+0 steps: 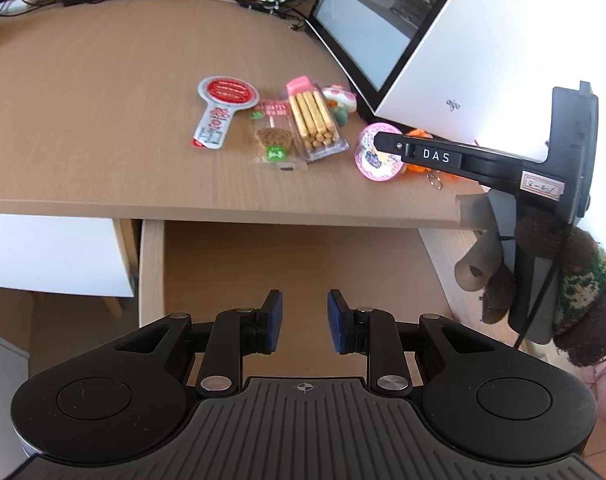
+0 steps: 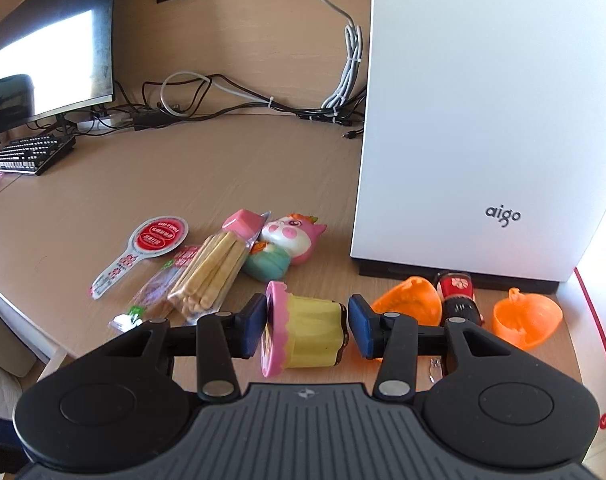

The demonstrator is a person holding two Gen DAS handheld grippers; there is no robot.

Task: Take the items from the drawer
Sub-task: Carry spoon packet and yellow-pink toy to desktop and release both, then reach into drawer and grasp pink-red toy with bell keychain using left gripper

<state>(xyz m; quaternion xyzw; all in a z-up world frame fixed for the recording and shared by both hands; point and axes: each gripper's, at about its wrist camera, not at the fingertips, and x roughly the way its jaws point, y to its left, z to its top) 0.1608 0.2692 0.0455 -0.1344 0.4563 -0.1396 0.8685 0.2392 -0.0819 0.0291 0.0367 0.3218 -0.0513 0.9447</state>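
Observation:
The wooden drawer (image 1: pixel 287 256) stands pulled out under the desk edge, and its visible bottom is bare. My left gripper (image 1: pixel 305 316) hovers over it, open, with nothing between the blue pads. On the desk top a yellow cupcake toy with a pink top (image 2: pixel 303 332) lies on its side between the pads of my right gripper (image 2: pixel 308 326), which touch both its ends. From the left wrist view one of the right gripper's fingers (image 1: pixel 435 156) reaches across that toy (image 1: pixel 373 160).
On the desk lie a red-and-white packet (image 2: pixel 143 248), biscuit sticks (image 2: pixel 211 276), a pink-white squishy toy (image 2: pixel 291 236), two orange shells (image 2: pixel 411 304), and a small doll (image 2: pixel 459 296). A white computer case (image 2: pixel 483 120) stands close on the right. Cables and a monitor (image 2: pixel 51 40) sit behind.

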